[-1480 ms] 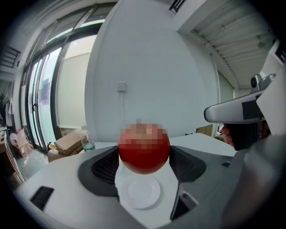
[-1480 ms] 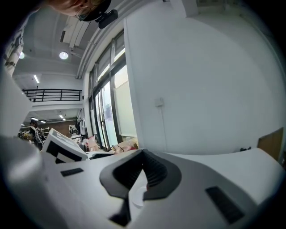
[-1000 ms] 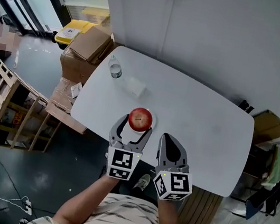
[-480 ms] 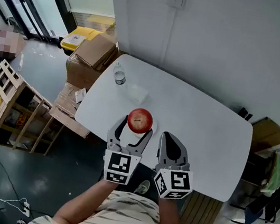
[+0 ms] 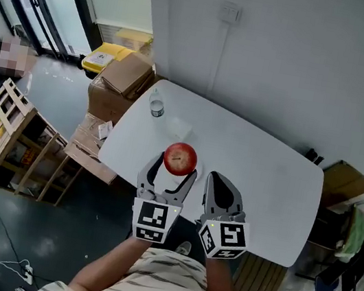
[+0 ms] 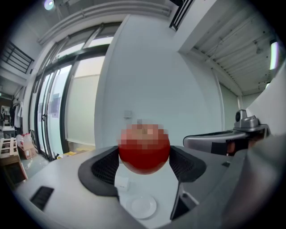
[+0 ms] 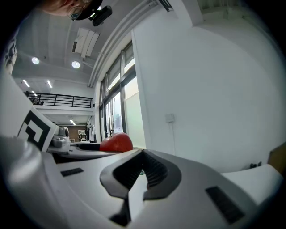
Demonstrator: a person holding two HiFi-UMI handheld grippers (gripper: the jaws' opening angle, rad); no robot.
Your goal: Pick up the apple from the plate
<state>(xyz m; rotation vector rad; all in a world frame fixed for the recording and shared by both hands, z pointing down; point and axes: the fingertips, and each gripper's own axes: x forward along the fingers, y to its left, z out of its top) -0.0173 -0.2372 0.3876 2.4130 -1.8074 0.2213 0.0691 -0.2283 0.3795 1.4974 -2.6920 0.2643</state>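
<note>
Left tongs (image 5: 174, 168), seen from your head, are clamped on the apple (image 5: 180, 158). Their two grey jaws curve round its sides, and the fruit sits at their far end, straight ahead along them, with its stem dimple turned up. Right tongs (image 5: 214, 179) hang just beside them on the right, jaws drawn together on nothing. The apple lies to their left and a little ahead, so your left hand alone carries it. Under both spreads the white table (image 5: 262, 162), smooth and matt, with a small clear bottle (image 5: 155, 107) well beyond the jaws. You cannot pick out the plate for certain from here.

Looking along the left tongs, you see the ribbed black pads (image 6: 105, 167) pressing on either flank of the apple. It is red, glossy and round, with no long axis to speak of, so a grip across its middle looks as good as any. The plate (image 6: 141, 206) shows below the fruit: small, white, round and shallow, lying flat on the table with open air between it and the apple. A small white box (image 6: 121, 182) lies just beyond the plate. By this the pick looks made. The risk you carry now is that smooth skin on a round body may roll out if the pads slacken.

Looking along the right tongs, you see their ribbed pads meeting with nothing between them. The apple shows off to the left, gripped in the other tongs.
</note>
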